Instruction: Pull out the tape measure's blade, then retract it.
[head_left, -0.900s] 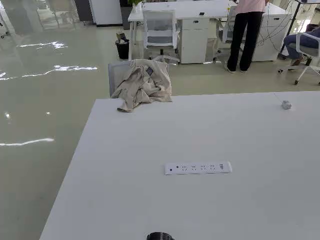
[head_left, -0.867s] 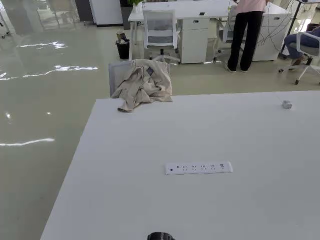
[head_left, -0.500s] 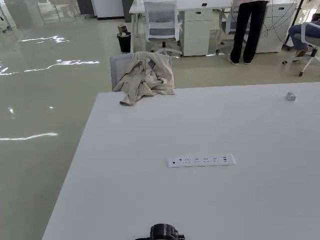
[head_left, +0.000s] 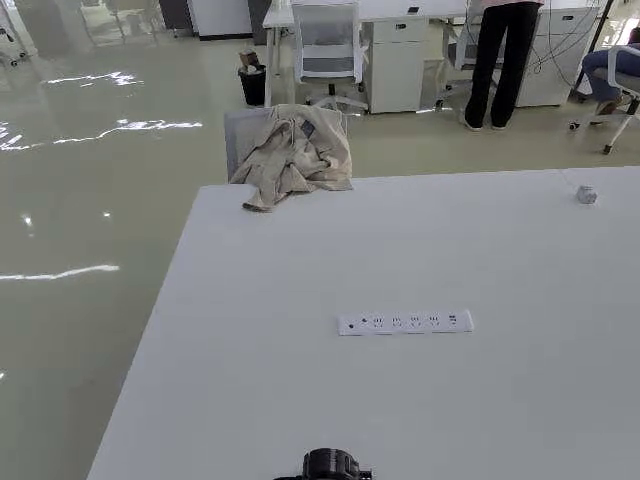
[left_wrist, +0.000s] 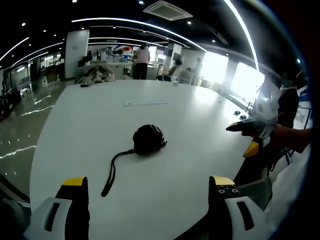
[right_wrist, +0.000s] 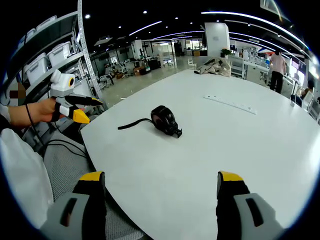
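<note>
The tape (left_wrist: 148, 138) lies on its side on the bench (left_wrist: 190, 107), close to the near edge, blade fully in and its black strap (left_wrist: 111, 172) trailing loose toward the person. The left claw (left_wrist: 148, 182) and the right claw (right_wrist: 161, 176) both stand wide and hold nothing, well back from the tape on either side. The main risk, as I judge it, is the smooth top. If one claw touches the case before the other has clamped it, the case may skid or spin, perhaps off the edge. The strap could catch in a jaw. The blade's hook looks too small to make out here, so a pinch may slip. A blade let go at full reach would whip back hard.
</note>
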